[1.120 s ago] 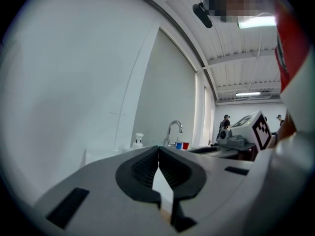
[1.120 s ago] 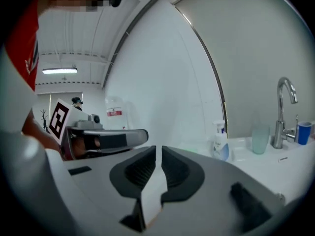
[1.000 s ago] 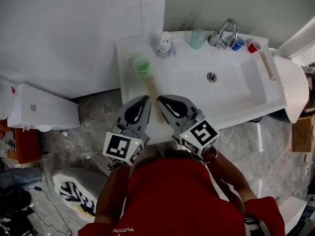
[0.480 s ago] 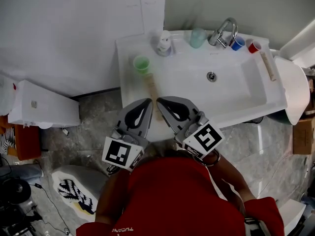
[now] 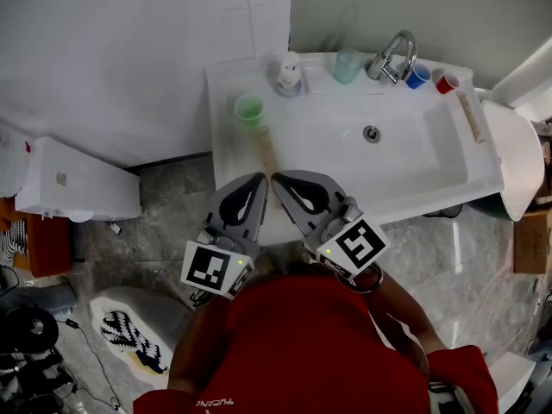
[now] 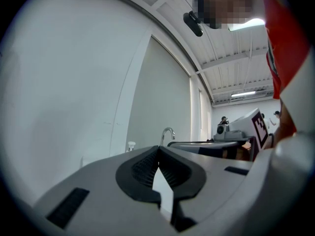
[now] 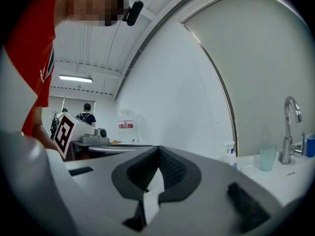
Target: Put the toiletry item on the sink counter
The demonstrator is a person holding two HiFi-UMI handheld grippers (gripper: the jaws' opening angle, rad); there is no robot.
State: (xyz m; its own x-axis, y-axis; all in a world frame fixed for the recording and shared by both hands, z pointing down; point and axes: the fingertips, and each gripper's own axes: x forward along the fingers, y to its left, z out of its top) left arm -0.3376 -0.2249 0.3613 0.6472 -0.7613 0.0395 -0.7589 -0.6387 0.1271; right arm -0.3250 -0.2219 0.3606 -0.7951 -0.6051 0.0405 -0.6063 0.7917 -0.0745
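Head view first: a slim tan item (image 5: pixel 266 152), taken here to be the toiletry item, is seen lying flat on the left side of the sink counter (image 5: pixel 227 155), just on the near side of the green cup (image 5: pixel 249 110). Its long axis runs from the cup toward the front edge — nearly in line with the jaws of both grippers. The left gripper (image 5: pixel 257 179) and the right gripper (image 5: pixel 280 181) are held side by side over the front edge, with their tips almost meeting above the tan item's near end. Neither can be called the nearer, and the tan item lies straight ahead of both and below them. Its near end is covered by the tips, and their height above it cannot be judged. What kind of toiletry it is cannot be made out, and a similar tan strip (image 5: pixel 469 115) is seen on the right rim

Left gripper view: the ribbed pads (image 6: pixel 145 167) are seen pressed together with nothing between them. The faucet (image 6: pixel 167 133) and the right gripper's marker cube (image 6: pixel 258 127) are seen beyond, while the counter top and the tan item are hidden under the gripper's own body

Right gripper view: these jaws are likewise closed on nothing. A pale cup (image 7: pixel 267 157) is seen at the right beside the faucet, but the tan item is out of sight — cut off below the jaws. Since it already rests on the counter and both grippers are empty, the placing is judged either done or not under way
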